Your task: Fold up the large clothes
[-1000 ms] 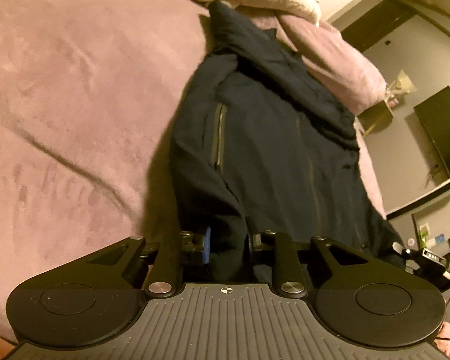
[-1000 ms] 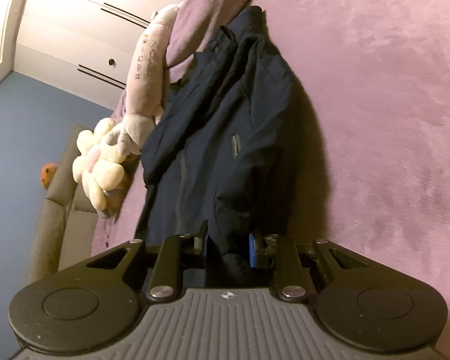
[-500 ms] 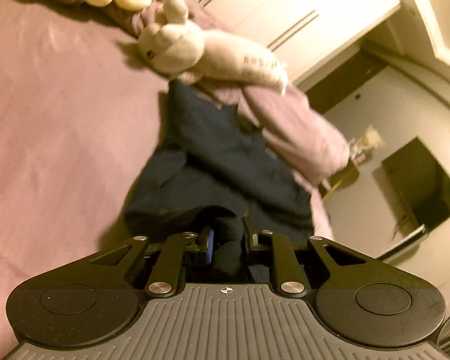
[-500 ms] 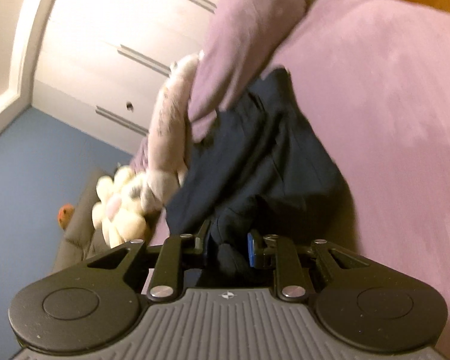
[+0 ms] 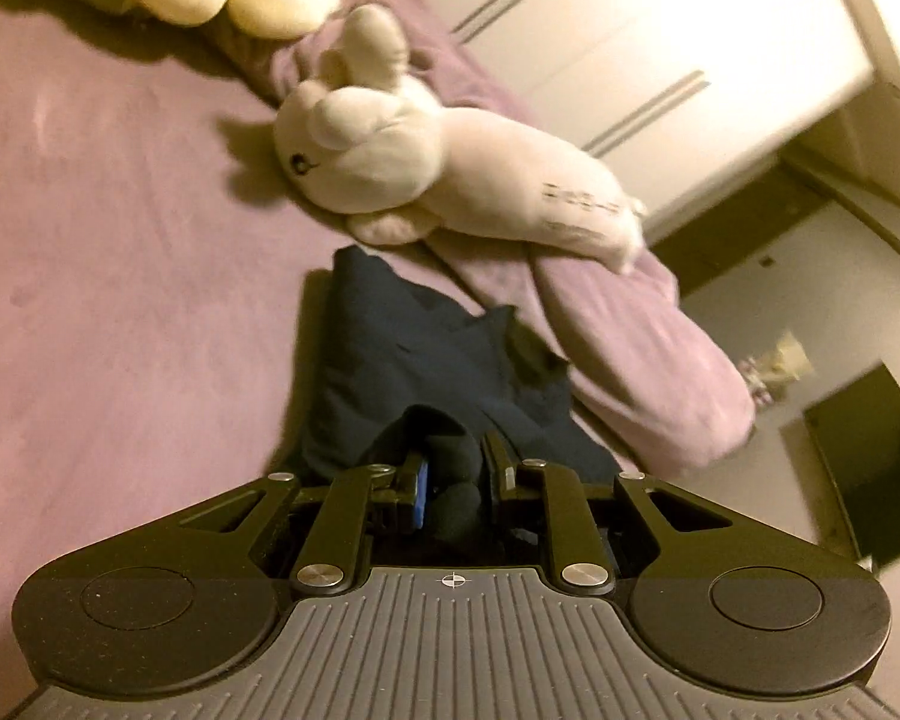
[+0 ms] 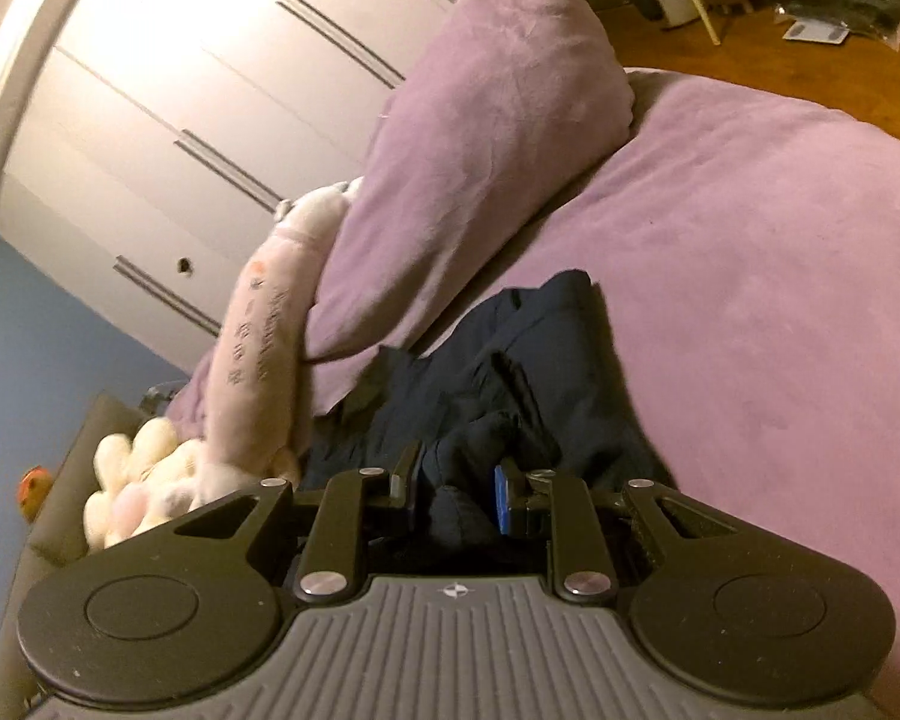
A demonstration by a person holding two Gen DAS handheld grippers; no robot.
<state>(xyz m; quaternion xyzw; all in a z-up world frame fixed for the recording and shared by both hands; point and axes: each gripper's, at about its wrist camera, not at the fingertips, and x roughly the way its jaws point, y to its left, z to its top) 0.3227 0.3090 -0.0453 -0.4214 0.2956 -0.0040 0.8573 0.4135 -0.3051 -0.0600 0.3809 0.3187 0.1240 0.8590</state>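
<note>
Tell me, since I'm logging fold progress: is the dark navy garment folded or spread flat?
Partly folded: the dark navy garment lies doubled, bunched on the purple bedcover, both grippers pinching its near edge.

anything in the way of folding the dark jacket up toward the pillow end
Yes: the white plush rabbit lies across the purple pillow just beyond the dark navy jacket, whose far edge nearly reaches both.

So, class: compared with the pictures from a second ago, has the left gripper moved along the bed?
Yes. The left gripper, shut on the dark garment, has carried its end toward the plush rabbit and purple pillow, which now look much nearer.
</note>
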